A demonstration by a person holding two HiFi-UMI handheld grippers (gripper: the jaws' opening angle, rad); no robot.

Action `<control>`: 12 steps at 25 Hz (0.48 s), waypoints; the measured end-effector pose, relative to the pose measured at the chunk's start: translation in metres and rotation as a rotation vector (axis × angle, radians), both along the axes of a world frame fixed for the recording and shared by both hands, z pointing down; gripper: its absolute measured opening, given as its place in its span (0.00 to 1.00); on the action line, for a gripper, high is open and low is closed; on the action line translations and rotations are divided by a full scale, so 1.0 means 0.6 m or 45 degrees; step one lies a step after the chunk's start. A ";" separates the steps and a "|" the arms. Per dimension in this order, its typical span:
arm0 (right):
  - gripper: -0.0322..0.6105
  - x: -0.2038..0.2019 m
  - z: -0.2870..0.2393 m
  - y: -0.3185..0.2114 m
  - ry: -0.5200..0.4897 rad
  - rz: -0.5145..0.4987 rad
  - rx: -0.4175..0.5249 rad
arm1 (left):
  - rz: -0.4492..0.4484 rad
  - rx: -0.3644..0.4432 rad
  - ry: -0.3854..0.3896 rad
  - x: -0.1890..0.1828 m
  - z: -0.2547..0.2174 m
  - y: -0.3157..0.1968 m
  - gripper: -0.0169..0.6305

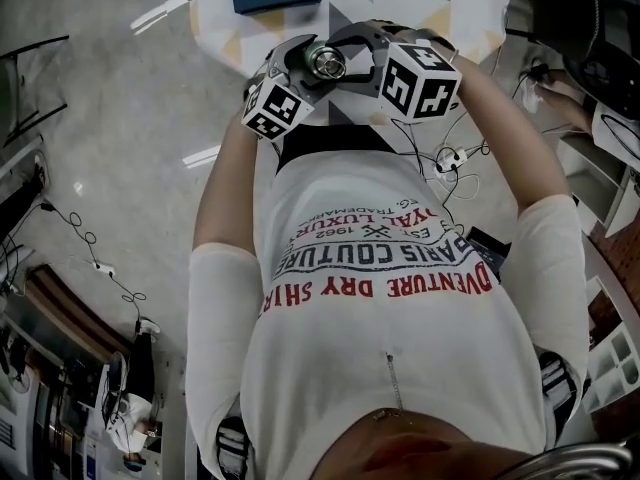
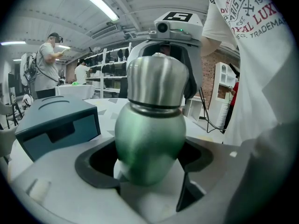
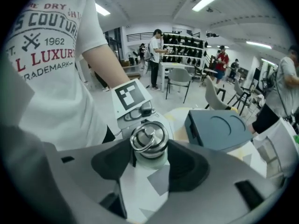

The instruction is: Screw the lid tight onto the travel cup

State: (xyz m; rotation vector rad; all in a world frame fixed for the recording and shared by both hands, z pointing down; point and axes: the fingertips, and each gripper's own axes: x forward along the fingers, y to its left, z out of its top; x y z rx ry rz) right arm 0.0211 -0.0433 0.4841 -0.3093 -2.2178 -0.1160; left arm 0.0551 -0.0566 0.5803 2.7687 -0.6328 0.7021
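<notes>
Cup (image 2: 149, 139) is off the counter (image 3: 140, 197), held in the air in front of the person's chest, over the counter's near edge. Left hand-held gripper (image 2: 149, 164) is clamped on the green lower body of the cup, jaws wrapped round both sides, base end sitting down in the throat. Steel lid (image 3: 148, 143) is on top of the cup, pointing away from the left hand-held gripper and straight at the right one. Right hand-held gripper (image 3: 149, 161) comes in from the opposite side, angled downward, jaws set wide with the dark pads up against both sides of the lid, so it's pinching the lid. The lid's carry ring (image 3: 145, 135) lies flat on its top, facing the right camera. The two hand-held grippers are nose to nose with the cup between them, marker cubes nearly touching in the head view. On the counter, which is white with grey and yellow triangles, sits a blue-grey box (image 2: 56, 125), to the side of the cup and not touching anything. The person wears a white printed T-shirt (image 1: 390, 318). Background: other people (image 2: 46, 64) stand by shelving and a few chairs (image 3: 180, 80) are out on the floor.
</notes>
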 end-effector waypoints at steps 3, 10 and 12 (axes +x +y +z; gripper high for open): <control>0.44 -0.001 -0.001 -0.002 -0.022 0.162 0.011 | 0.002 -0.001 0.001 0.000 0.000 0.000 0.62; 0.44 0.000 0.002 -0.009 -0.137 0.626 0.042 | 0.008 -0.001 0.002 0.002 0.002 -0.001 0.62; 0.44 0.000 0.002 -0.009 -0.145 0.670 0.050 | 0.008 -0.004 0.001 0.002 0.002 -0.001 0.62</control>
